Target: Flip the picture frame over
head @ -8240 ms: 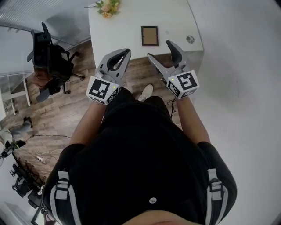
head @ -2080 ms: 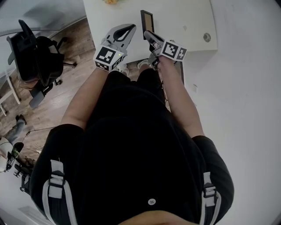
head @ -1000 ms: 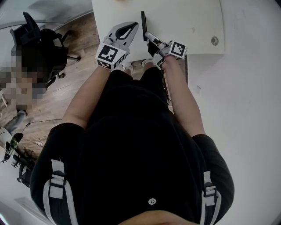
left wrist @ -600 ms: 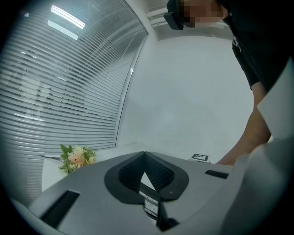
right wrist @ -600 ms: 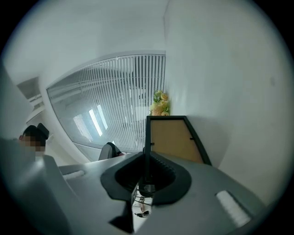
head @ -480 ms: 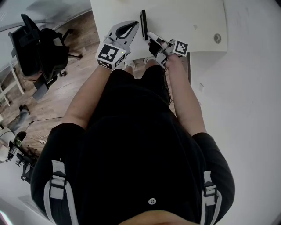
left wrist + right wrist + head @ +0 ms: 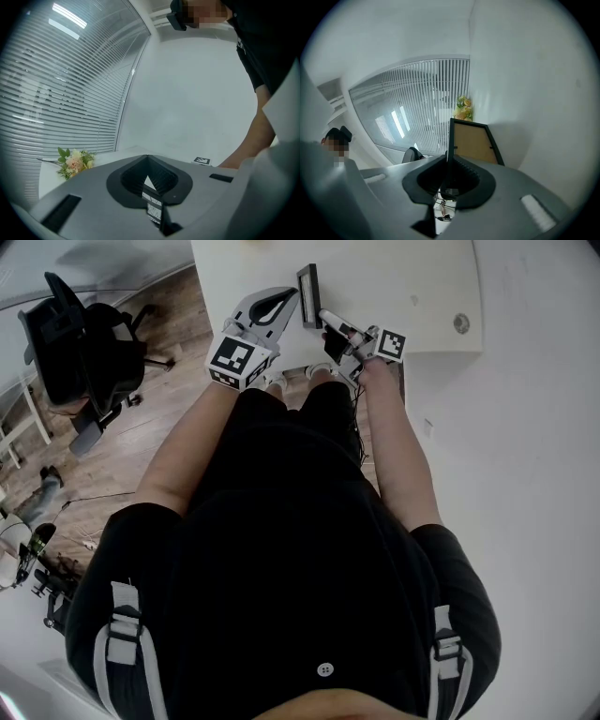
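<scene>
Right gripper is clamping the picture frame by its near edge and holding it up on edge over the white bench, with the brown clipped panel showing in the right gripper view. Left gripper is hovering just beside the frame, jaws together on nothing.

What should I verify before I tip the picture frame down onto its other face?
1. Grip: ok. The right gripper is shut on the picture frame at its edge.
2. Frame raised: ok. It is held up on edge over the white table.
3. Clearance: cannot tell. The left gripper, shut and empty, sits close beside the frame.
4. Landing room: ok. Bare tabletop shows right of the frame in the head view.
5. Flower bunch: ok, at the table's far end.
</scene>
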{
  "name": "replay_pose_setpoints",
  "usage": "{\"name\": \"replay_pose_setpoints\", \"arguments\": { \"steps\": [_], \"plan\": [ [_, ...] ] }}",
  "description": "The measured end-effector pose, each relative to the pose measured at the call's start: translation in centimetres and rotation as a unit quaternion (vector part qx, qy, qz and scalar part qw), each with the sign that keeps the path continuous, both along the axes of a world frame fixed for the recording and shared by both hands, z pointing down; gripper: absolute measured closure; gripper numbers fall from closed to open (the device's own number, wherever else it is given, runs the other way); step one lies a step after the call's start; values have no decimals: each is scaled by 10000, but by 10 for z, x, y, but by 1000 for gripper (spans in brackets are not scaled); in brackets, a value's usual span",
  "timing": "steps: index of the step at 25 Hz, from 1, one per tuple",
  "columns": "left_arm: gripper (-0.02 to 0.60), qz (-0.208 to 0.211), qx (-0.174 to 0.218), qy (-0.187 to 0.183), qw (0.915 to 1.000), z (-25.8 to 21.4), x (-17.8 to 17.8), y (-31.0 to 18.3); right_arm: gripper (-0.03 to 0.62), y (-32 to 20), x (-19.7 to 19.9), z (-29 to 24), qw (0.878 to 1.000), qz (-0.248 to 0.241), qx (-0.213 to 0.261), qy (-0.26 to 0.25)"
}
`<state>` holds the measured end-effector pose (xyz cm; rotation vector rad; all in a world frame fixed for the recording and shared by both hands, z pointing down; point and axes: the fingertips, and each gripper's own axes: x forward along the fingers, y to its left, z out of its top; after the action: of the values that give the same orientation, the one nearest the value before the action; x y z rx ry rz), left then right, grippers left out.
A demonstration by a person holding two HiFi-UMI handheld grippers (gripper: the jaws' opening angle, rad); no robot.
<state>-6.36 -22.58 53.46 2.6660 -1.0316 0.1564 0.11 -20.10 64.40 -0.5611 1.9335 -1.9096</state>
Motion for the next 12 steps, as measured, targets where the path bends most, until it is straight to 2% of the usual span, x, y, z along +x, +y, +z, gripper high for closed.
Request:
{"name": "replay_pose_setpoints", "arguments": {
  "steps": [12],
  "plan": [
    [580,8,96,-46,9999,-10,2,0,536,-3,32,4,9985,196,51,512]
  ]
}}
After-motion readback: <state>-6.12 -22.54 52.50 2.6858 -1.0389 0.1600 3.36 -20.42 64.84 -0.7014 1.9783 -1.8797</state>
